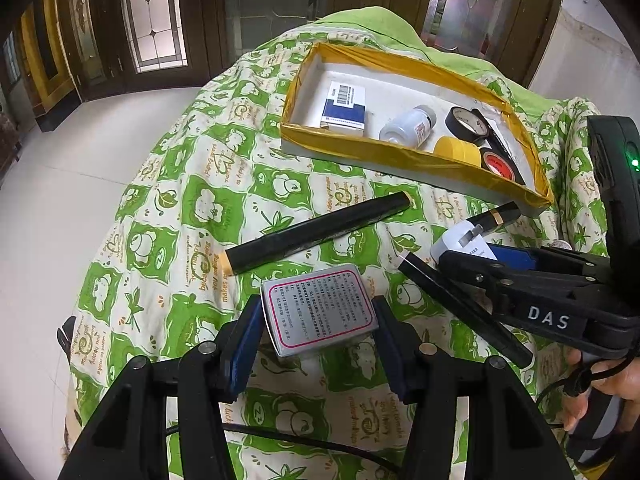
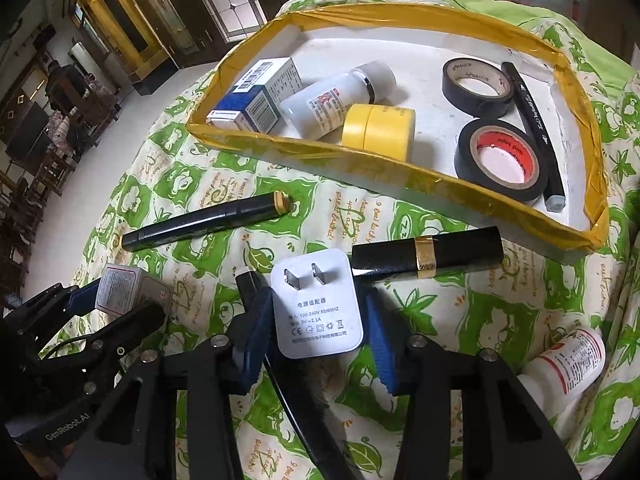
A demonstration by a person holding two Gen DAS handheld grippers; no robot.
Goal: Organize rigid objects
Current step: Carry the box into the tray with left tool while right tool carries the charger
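My left gripper [image 1: 318, 330] is shut on a silver tin box with a pink-framed label [image 1: 319, 315], just above the green patterned cloth. My right gripper [image 2: 316, 320] is shut on a white power adapter [image 2: 316, 308], prongs facing away; it also shows in the left wrist view [image 1: 460, 242]. The left gripper and tin show at the left of the right wrist view [image 2: 120, 292]. A yellow-taped tray [image 2: 404, 178] lies beyond, holding a blue box [image 2: 252, 96], a white bottle [image 2: 332, 100], yellow tape [image 2: 378, 128], two black tape rolls [image 2: 500, 160] and a black marker [image 2: 536, 128].
On the cloth lie a black marker with a yellow end [image 2: 204, 222], a black lipstick with a gold band [image 2: 428, 256], a thin black pen [image 1: 464, 308] and a white bottle [image 2: 568, 360] at the right. The cloth drops off to the floor at the left.
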